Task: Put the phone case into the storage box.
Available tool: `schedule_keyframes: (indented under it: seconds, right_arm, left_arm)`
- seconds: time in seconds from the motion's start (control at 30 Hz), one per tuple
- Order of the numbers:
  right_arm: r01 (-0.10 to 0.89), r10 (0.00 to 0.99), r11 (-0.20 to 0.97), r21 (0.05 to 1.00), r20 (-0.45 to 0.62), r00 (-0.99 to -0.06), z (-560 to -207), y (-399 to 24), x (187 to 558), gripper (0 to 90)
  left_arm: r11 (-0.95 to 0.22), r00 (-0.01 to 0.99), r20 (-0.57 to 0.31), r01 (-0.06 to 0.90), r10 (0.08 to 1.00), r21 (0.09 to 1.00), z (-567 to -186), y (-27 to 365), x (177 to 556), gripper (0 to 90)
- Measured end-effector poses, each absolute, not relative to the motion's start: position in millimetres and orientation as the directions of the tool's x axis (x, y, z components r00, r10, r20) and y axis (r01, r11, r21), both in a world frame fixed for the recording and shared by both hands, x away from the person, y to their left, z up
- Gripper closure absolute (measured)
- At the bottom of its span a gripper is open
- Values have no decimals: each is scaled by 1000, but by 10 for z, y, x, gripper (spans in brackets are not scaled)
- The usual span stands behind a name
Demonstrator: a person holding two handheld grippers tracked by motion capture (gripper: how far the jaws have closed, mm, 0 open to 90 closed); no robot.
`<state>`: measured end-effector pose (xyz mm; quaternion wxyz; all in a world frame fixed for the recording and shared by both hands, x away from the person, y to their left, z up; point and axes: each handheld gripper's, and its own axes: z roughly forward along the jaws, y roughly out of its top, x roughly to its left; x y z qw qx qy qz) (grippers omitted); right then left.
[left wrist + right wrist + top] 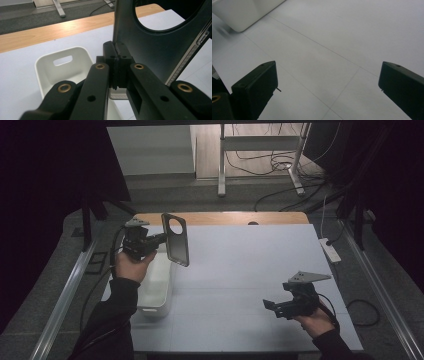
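A dark phone case (176,239) with a round camera hole is held upright in the air at the table's left side, above a white bin (156,285). My left gripper (159,238) is shut on the case's edge. In the left gripper view the jaws pinch the case (155,47) near its lower corner, and the bin (62,67) lies below with nothing visible inside it. My right gripper (271,306) hovers low over the table's near right part, open, with nothing between its jaws. In the right gripper view, that gripper (327,85) has its two black jaws wide apart over bare white tabletop.
The white table surface (250,265) has a wooden strip (225,218) along its far edge. A white power strip (330,249) lies at the right edge. Beyond the table are metal stand legs (221,170) and cables on the floor. The bin's corner (242,15) appears in the right gripper view.
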<state>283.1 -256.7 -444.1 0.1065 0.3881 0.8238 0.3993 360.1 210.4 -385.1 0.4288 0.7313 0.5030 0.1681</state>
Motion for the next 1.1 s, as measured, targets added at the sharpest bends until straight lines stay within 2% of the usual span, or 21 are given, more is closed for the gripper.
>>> schedule_keyframes:
  seconds: [0.7, 1.1]
  right_arm:
    - [564, 771, 374, 737, 91, -630, -4504, -2868, 2621, 6]
    - [575, 811, 332, 748, 86, -579, -4525, -3081, 2497, 5]
  left_arm:
    - [-113, 384, -154, 589, 910, 800, -3744, 2313, 3724, 892]
    - [-106, 364, -146, 589, 920, 801, -3741, 2354, 3802, 892]
